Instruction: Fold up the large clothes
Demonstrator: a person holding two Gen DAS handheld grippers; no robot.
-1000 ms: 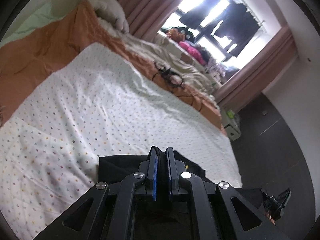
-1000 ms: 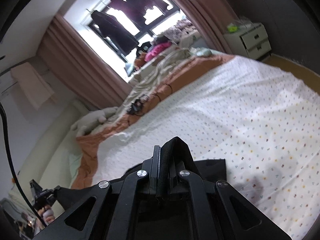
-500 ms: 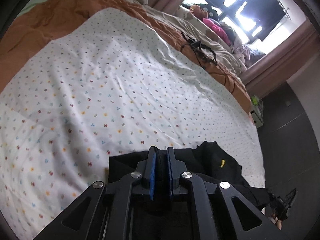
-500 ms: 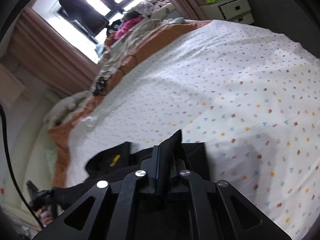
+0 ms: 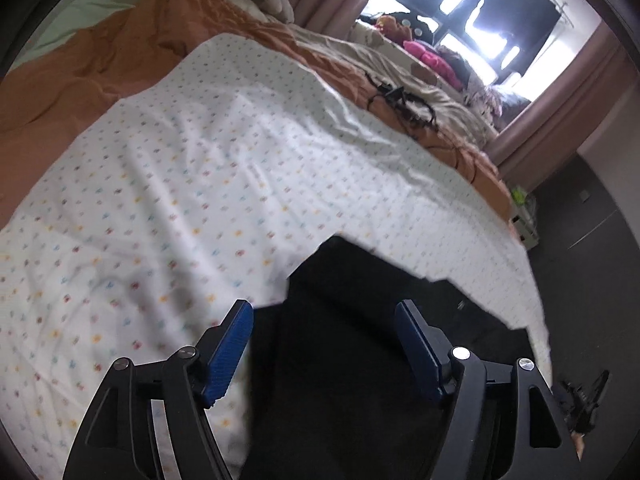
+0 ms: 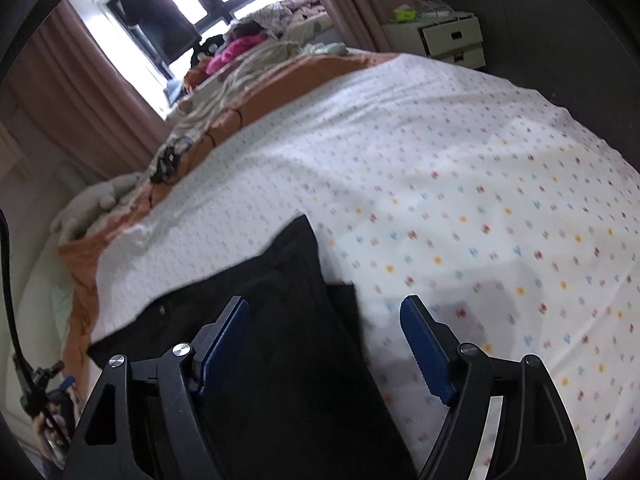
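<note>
1. Black garment (image 5: 360, 360) – dark, matte, soft cloth, lying at the near edge of the bed on the dotted white sheet (image 5: 200, 200); looks like at least one layer doubled over another, judging by the raised corner (image 6: 304, 232) and a second straight edge peeking out beside it in the right wrist view
2. Outline in the left wrist view fairly straight, with stepped corners toward the far side; no sleeve, collar or leg clearly made out, so kind of garment cannot be told; one small pale mark on the cloth, too small to read
3. Progress, as a judgement – a fold just laid down and let go, since both sets of jaws have just been opening with the cloth under and between them; whether further folds remain cannot be settled, though the piece spreads wide enough that another pass and some smoothing seem likely
4. Left gripper (image 5: 324, 340) – jaws spread wide, blue pads clear of the cloth, garment beneath and between them, nothing held
5. Right gripper (image 6: 324, 332) – likewise wide apart, left pad over the black cloth, right pad over bare sheet, gripping nothing
6. Further out – orange bedspread (image 5: 80, 80), beige curtains (image 6: 60, 92), bright window with dark clothes hanging, white nightstand (image 6: 440, 36)
</note>
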